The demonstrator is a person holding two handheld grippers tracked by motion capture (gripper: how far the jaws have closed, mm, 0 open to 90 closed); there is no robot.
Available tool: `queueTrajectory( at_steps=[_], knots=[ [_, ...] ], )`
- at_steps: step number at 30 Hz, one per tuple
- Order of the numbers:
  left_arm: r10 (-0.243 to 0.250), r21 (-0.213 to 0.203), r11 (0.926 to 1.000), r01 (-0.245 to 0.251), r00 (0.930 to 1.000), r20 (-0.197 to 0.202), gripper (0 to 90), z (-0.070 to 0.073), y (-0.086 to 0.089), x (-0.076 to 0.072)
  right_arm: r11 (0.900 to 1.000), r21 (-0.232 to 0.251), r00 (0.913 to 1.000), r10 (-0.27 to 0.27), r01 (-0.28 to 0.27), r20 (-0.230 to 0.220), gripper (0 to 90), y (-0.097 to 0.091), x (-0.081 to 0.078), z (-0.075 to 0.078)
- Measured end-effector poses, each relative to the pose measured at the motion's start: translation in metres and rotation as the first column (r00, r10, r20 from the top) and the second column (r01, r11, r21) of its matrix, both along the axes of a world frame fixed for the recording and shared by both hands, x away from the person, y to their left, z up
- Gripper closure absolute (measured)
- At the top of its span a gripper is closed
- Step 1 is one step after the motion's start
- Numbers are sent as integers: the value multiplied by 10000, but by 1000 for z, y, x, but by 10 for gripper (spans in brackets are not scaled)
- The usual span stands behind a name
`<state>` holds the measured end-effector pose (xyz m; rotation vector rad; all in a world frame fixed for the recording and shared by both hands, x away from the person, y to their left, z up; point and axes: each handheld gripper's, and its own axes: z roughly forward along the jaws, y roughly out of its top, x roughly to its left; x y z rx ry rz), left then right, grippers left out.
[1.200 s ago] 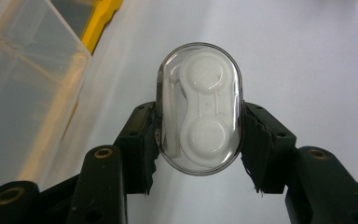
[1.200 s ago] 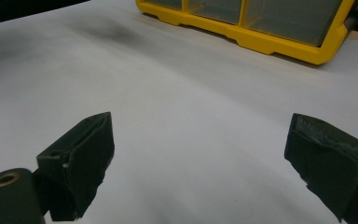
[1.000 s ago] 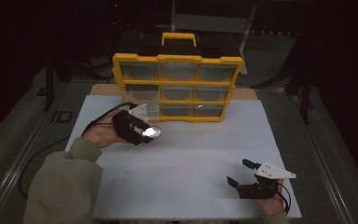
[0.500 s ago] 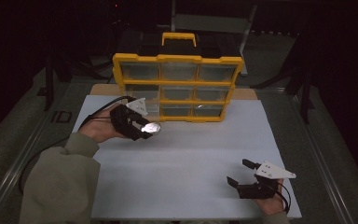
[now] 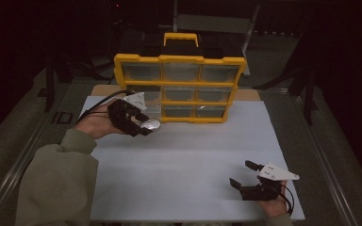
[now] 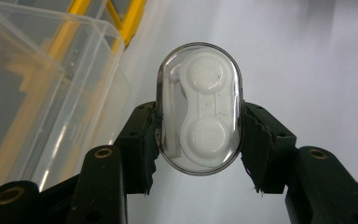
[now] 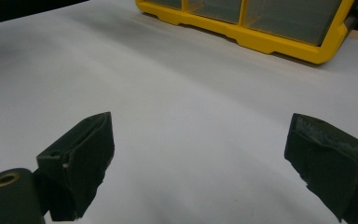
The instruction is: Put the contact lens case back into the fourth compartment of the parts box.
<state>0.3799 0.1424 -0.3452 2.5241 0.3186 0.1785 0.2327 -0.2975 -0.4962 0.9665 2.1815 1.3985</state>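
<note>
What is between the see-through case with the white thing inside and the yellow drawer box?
Nothing visible. The left gripper is shut on the clear case, held beside the yellow drawer box, next to a clear drawer.

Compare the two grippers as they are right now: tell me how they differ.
The left gripper is shut on a clear oval case with a white insert; the right gripper is open with nothing between its jaws. In the high view the left gripper is held up beside the yellow organizer, while the right gripper sits low at the near edge of the white table. Both have black jaws and a grey three-cornered plate.
</note>
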Motion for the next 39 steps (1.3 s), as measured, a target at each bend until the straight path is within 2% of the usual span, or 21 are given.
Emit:
queueTrajectory(
  at_steps=[9,20,31,39],
  knots=[
    [89,-25,10000,-89,9999,99,499,11,4,2,10000,-4,10000,6,-6,9,78,0,0,0],
    [334,-33,9994,-334,9993,165,499,26,10,11,10000,2,10000,5,-5,-13,78,0,0,0],
    [834,54,9965,-834,9964,125,498,37,17,25,10000,9,10000,18,-18,-10,78,0,0,0],
    [1265,5,9920,-1265,9920,25,498,38,21,34,10000,27,10000,-7,7,-26,78,0,0,0]
  ],
)
